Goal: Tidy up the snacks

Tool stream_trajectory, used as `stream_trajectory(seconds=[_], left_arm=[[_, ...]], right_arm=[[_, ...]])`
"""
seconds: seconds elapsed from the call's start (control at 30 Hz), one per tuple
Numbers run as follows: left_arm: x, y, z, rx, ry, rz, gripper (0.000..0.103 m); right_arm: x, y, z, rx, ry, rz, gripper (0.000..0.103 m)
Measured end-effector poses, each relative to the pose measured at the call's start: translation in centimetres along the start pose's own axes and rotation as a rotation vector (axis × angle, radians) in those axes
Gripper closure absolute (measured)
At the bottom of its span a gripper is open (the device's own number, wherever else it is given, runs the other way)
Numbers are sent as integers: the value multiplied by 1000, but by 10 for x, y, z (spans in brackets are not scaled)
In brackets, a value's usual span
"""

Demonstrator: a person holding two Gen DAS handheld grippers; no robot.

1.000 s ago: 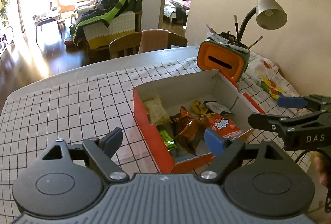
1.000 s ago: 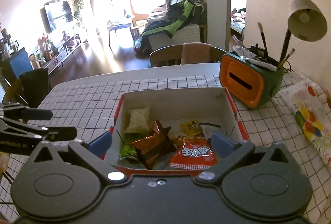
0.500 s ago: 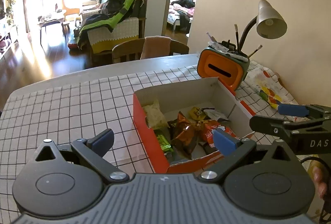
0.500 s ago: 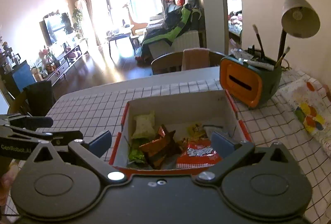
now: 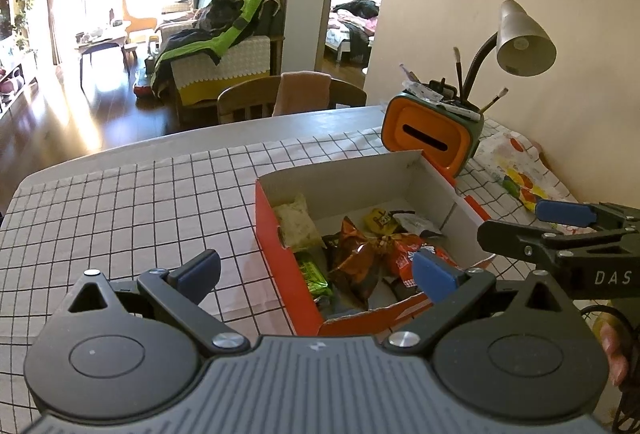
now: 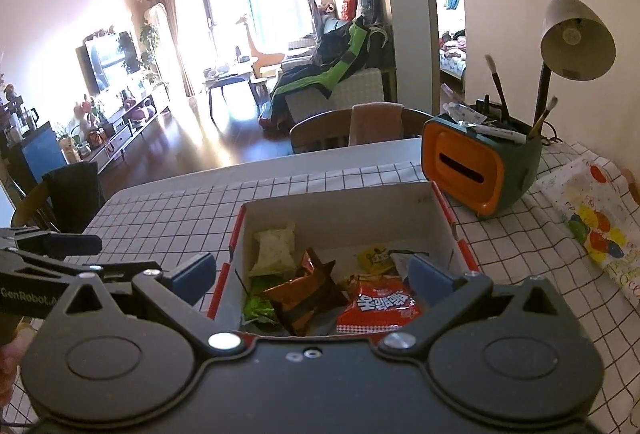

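On the checked tablecloth (image 5: 120, 201) we hold the left gripper (image 5: 316, 272) with its jaws spread wide and empty, one blue pad over the cloth, the other over the near corner of the orange box (image 5: 280, 258). The box's long axis runs away from us toward the orange holder (image 5: 430, 137). Inside lie the snacks: a pale packet (image 6: 276, 248) at the left, a green one (image 6: 256, 308), a brown wrapper (image 6: 308, 292), then a red packet (image 6: 378, 308). Our right gripper (image 6: 312, 274) hangs released over the box's near edge, gripping nothing.
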State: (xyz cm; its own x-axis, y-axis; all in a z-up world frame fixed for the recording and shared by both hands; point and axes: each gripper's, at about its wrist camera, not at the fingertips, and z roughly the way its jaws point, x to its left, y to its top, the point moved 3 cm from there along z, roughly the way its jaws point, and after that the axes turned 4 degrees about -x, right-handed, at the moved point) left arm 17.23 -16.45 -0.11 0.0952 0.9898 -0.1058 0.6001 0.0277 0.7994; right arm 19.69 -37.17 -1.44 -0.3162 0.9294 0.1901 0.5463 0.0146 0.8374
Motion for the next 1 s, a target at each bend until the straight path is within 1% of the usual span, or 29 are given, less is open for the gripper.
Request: stream_trajectory(seconds=[0.33, 1.0], left_arm=[[0, 0, 1, -1, 13, -1, 0], [0, 0, 2, -1, 6, -5, 0]], right_arm=[[0, 0, 1, 5, 17, 13, 0], [-2, -5, 1, 17, 18, 42, 0]])
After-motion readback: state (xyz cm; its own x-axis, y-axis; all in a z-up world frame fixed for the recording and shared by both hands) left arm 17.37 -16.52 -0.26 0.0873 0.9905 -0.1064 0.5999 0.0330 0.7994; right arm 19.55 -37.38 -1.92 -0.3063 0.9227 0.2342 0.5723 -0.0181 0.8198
